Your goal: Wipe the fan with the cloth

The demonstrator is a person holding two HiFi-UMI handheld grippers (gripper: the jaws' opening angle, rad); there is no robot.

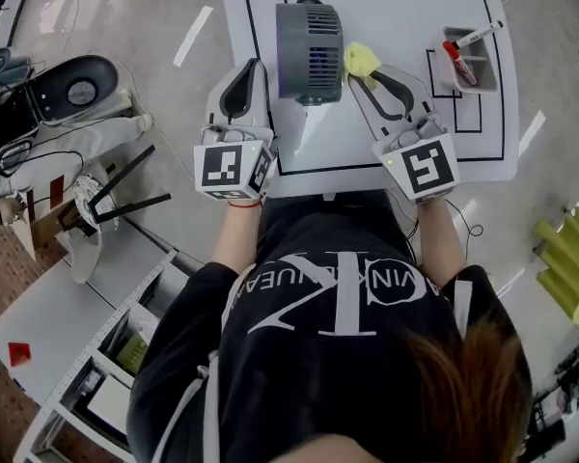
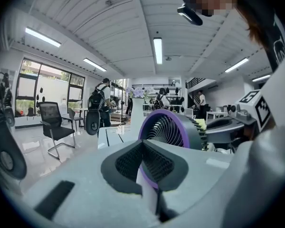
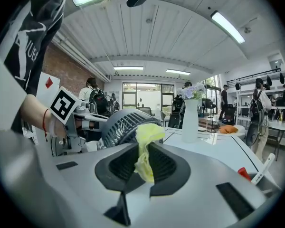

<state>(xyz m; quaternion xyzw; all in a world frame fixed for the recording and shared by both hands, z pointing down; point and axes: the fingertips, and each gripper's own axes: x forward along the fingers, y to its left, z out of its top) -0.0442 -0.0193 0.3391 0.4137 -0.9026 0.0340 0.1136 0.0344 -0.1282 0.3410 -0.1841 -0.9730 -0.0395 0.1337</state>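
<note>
A grey fan with a purple front ring lies on the white table. My right gripper is shut on a yellow cloth, and the cloth sticks up between its jaws just to the right of the fan, close against its grille. My left gripper is shut beside the fan's left side, with only a thin slit between its jaws. I cannot see it holding anything.
A grey tray holding markers stands at the table's right. A white vase shows past the fan. Left of the table are shelves and equipment; yellow objects lie on the floor at the right.
</note>
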